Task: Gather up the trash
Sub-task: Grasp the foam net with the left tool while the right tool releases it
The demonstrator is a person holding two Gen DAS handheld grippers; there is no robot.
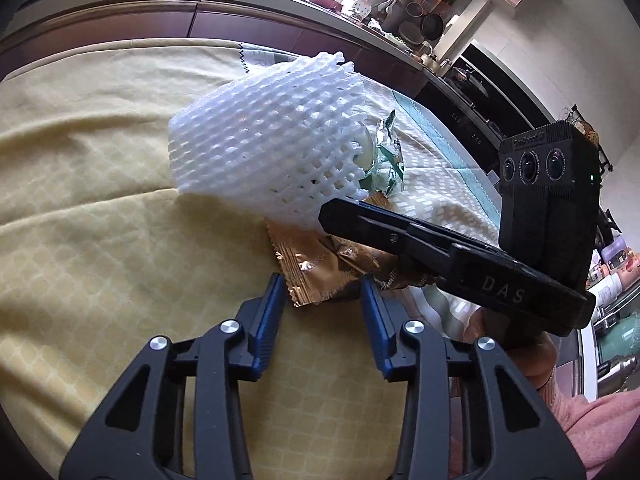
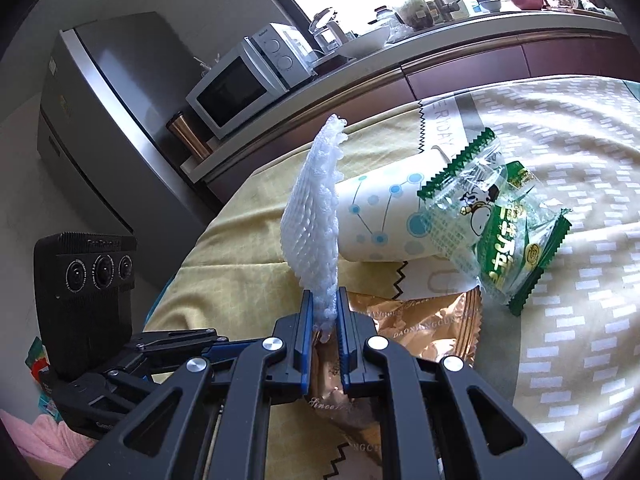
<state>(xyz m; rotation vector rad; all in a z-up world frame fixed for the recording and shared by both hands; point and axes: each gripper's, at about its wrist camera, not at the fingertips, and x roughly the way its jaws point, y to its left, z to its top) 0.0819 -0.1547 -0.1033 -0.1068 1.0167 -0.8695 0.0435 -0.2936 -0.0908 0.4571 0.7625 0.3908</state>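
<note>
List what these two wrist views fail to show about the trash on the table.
- Gold wrapper: its right part is hidden by the right tool in the left wrist view; its lower part sits under the right tool in the right wrist view.
- Paper cup: barely visible in the left wrist view, behind the foam net.
- Green wrapper: its print is too small to read.
- No bin appears in either view.

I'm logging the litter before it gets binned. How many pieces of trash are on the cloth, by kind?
White foam fruit net: 1
Paper cup: 1
Green snack wrapper: 1
Gold snack wrapper: 1
Total: 4
</note>
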